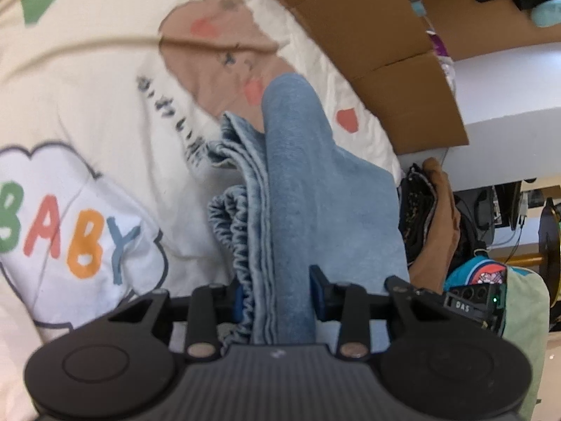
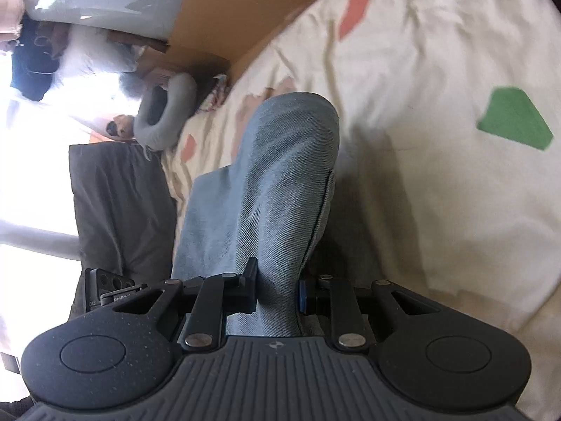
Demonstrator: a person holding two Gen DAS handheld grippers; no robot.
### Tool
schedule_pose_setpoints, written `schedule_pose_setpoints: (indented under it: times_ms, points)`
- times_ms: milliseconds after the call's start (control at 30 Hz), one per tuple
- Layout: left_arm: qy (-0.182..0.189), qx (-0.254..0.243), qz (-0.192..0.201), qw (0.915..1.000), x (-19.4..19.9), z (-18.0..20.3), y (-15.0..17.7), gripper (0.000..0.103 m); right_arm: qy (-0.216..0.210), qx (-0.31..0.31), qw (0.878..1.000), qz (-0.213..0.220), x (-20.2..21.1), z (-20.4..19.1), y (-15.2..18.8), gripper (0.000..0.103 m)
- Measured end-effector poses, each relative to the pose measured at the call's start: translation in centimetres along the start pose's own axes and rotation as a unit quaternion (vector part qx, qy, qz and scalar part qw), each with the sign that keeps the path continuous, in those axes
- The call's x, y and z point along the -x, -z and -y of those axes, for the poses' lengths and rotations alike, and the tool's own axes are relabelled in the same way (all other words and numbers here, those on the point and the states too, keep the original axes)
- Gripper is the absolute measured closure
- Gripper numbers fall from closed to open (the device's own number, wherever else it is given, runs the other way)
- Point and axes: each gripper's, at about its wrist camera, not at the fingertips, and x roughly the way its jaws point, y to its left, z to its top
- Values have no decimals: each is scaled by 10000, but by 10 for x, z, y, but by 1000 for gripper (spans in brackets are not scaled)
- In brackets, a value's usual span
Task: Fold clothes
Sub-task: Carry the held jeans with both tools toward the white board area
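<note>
**Jeans, mid-fold, held at both ends above bed**

Item: jeans (image 1: 298, 189), light blue denim, already gathered into several layers. Left wrist view shows stacked edges and a ruched elastic waistband (image 1: 235, 245) beside a smooth outer fold. Right wrist view shows one rounded, doubled hump of denim (image 2: 291, 161) running forward from the jaws.

Location: lifted off or barely resting on the bed, over a cream quilt (image 1: 87, 80) printed with "BABY" lettering, a brown patch and red and green shapes. Whether the far end of the cloth touches the quilt is hard to tell through the fisheye blur.

Progress, as judged: at least one fold looks done, since layers lie doubled on each other. Garment is not yet laid flat as a finished bundle; a final fold, setting down and smoothing appear to remain. No other clothes awaiting folding can be identified with certainty.

Left gripper (image 1: 277, 298): jaws drawn in narrow, clamping the layered denim, waistband side included; cloth fills the gap.

Right gripper (image 2: 277, 291): jaws likewise nearly together, pinching the doubled denim, which bulges up just ahead of them.

Surroundings: cardboard (image 1: 368, 35) along the bed's edge; dark cushion (image 2: 119, 203) and grey ring-shaped pillow (image 2: 164, 115) off the mattress.
</note>
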Motion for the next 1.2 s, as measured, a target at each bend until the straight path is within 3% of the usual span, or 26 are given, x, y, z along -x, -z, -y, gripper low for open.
schedule_pose_setpoints:
  times_ms: [667,1200]
  points:
    - [-451,-593,540,9958,126,155,-30,66,-347,493,9979,231,97,-159,-32,82]
    - [-142,-1129,975,9887,190,278,-27,66,-293,900,9926,760,213,-272,-61,82]
